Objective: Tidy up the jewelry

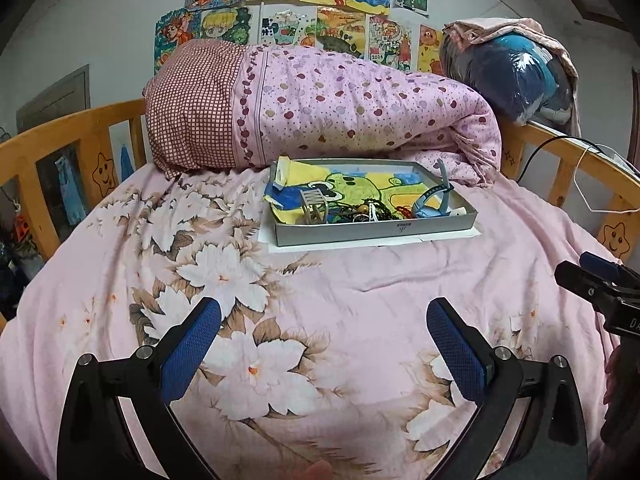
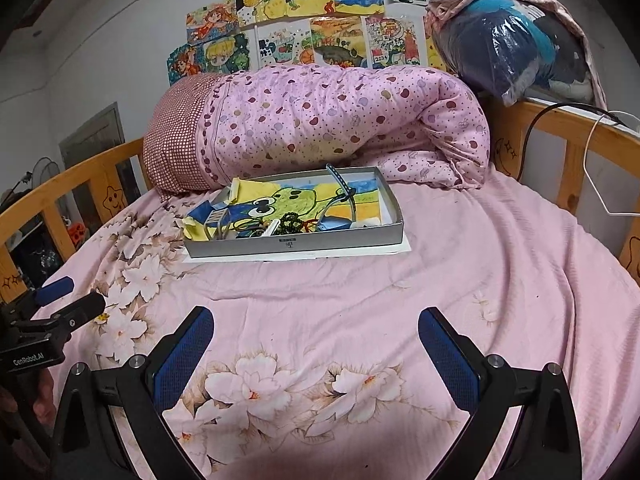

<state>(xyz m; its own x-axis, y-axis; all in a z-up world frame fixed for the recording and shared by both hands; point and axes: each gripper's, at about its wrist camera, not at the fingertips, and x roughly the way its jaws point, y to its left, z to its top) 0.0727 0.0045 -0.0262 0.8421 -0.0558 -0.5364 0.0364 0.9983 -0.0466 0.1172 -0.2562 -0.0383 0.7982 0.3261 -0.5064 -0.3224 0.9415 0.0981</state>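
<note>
Nearest, the left gripper (image 1: pixel 324 344) and the right gripper (image 2: pixel 316 354) both hang low over the floral pink bedsheet (image 1: pixel 360 304), each with its blue-padded jaws spread wide and nothing between them. They sit side by side at about the same height, level and pointing forward toward the far end of the bed, each one's tip showing at the edge of the other's view; that reads as a neutral, ready stance that suits reaching ahead as well as having drawn back. Part of a hand shows at the frame edge behind each tool, too cropped to tell the grip.

Ahead of both tongs, well clear of their tips, a shallow grey tray (image 1: pixel 380 234) rests on a white sheet of paper (image 1: pixel 472 233) on the bedsheet. It lies forward and slightly right of the left tongs, forward and slightly left of the right. A child's drawing (image 2: pixel 280 200) lines it, and the jewelry (image 1: pixel 372 210) is heaped along its near wall: dark beads, a blue watch (image 1: pixel 430 200) with its strap sticking up, a grey hair claw (image 1: pixel 314 204). Gathered in one tray it cannot scatter on soft bedding, yet it lies tangled, so this fits either loose pieces already collected or a pile awaiting sorting.

Beyond the tray lies a rolled pink quilt (image 2: pixel 340 120)
</note>
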